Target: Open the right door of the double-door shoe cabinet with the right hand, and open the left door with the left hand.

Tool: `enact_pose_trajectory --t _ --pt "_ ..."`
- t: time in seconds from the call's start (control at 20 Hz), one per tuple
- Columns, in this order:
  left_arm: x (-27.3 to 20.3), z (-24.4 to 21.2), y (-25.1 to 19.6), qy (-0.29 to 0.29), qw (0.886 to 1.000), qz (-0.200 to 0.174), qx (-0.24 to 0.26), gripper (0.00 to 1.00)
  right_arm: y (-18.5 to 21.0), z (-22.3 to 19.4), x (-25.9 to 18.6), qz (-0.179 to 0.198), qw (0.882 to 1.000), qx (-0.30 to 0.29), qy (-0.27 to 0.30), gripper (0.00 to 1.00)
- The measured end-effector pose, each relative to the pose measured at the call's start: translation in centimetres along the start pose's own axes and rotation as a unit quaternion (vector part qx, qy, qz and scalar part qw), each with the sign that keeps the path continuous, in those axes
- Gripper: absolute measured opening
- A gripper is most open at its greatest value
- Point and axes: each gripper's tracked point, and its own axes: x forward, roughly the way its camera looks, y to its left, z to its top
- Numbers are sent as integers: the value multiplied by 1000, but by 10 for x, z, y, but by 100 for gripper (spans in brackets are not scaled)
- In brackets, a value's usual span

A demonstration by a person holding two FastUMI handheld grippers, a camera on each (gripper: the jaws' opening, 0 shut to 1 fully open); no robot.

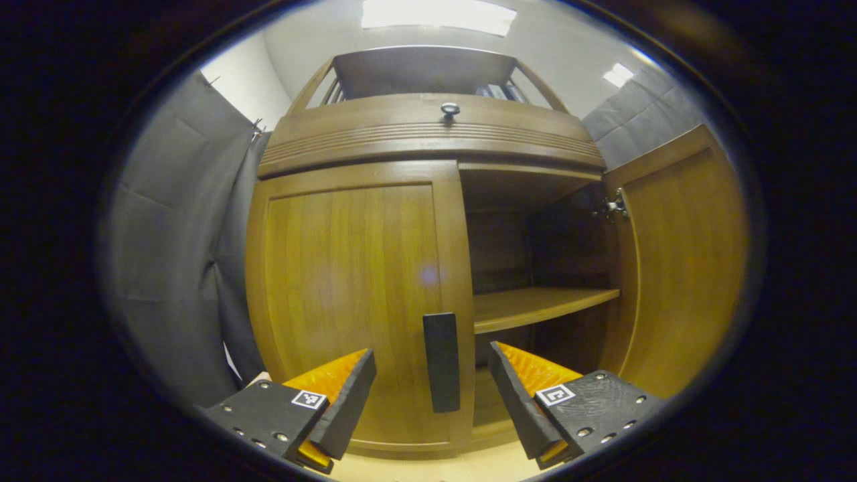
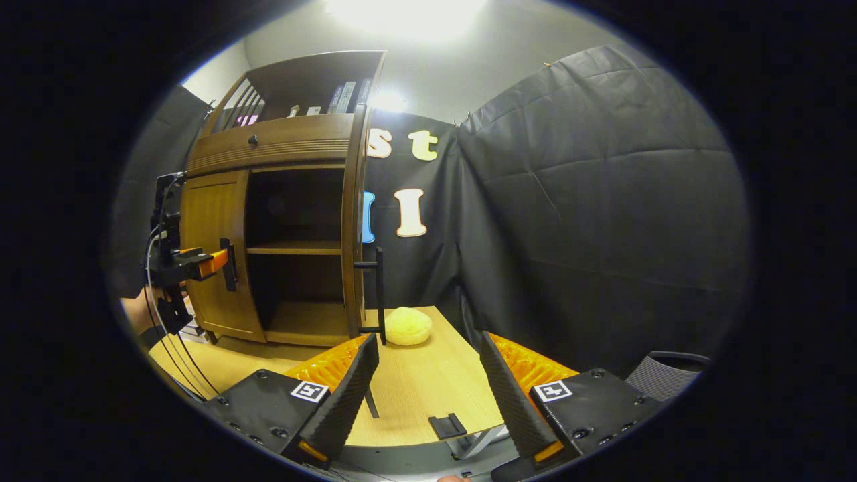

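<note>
The wooden shoe cabinet (image 1: 415, 140) fills the left gripper view. Its left door (image 1: 348, 294) is closed, with a dark upright handle (image 1: 442, 361) at its inner edge. My left gripper (image 1: 432, 391) is open, its fingers on either side of that handle and just short of it. The right door (image 1: 683, 261) stands swung wide, baring a shelf (image 1: 535, 304). In the right gripper view the cabinet (image 2: 281, 201) stands at the far left with its right door (image 2: 355, 221) edge-on and its handle (image 2: 379, 294) sticking out. My right gripper (image 2: 428, 388) is open and empty, well back from the cabinet.
A pale yellow round lump (image 2: 408, 326) lies on the wooden table (image 2: 428, 381) near the open door. A small dark clip (image 2: 447, 426) sits at the table's near edge. A grey chair back (image 2: 663, 375) shows at lower right. Black cloth hangs behind.
</note>
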Motion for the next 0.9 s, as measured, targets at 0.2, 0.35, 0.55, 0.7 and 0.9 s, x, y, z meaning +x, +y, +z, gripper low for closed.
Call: enact_pose_trajectory --t 0.2,0.35,0.55,0.7,0.9 --pt "27 -15 5 12 1000 4 -4 99 0 -2 -3 -5 1000 3 3 93" --pt "40 -26 -3 28 999 -12 -11 92 2 -3 -4 -5 1000 3 4 93" --pt "44 -39 -6 46 998 -24 -23 78 8 -1 -3 0 1000 3 2 93" --pt "37 -39 -8 48 998 -26 -19 53 14 1 -1 4 1000 1 0 93" --pt "47 -45 -11 68 997 -22 -26 29 23 3 0 16 1000 -1 -2 93"
